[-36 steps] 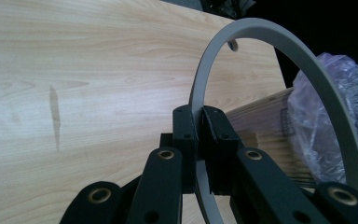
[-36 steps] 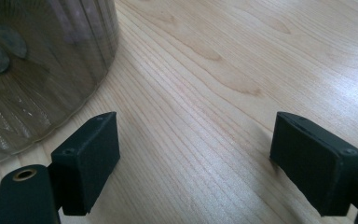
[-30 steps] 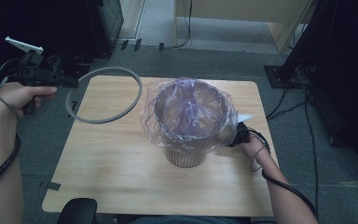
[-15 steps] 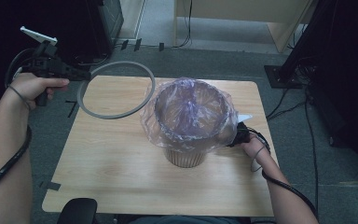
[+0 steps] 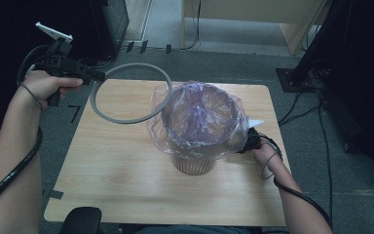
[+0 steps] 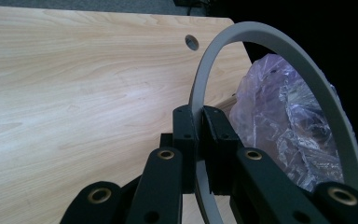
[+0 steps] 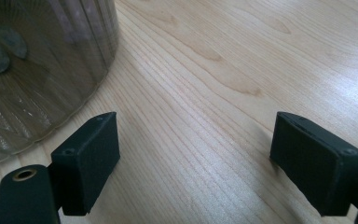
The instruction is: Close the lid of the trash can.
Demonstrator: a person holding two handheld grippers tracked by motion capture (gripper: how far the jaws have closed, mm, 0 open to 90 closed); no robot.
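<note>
A translucent ribbed bin (image 5: 195, 161) stands in the middle of the wooden table (image 5: 117, 165), lined with a clear purple-tinted bag (image 5: 199, 117) folded over its rim. My left gripper (image 5: 100, 76) is shut on a grey plastic ring (image 5: 126, 119) and holds it in the air above the table's far left, its right edge near the bag. In the left gripper view the ring (image 6: 279, 42) is pinched between the pads (image 6: 186, 135), with the bag (image 6: 284, 112) beyond it. My right gripper (image 7: 196, 154) rests open low on the table beside the bin's wall (image 7: 37, 70); in the high view it (image 5: 249, 141) sits right of the bin.
Cables (image 5: 316, 122) run over the grey carpet right of the table. A wooden cabinet (image 5: 253, 19) stands at the back. Dark equipment stands at the far left and far right. A round hole (image 6: 191, 42) pierces the tabletop near one corner.
The left hand has carried the ring to the right and slightly up, from beyond the table's left edge toward the bagged bin. The right gripper has stayed put.
</note>
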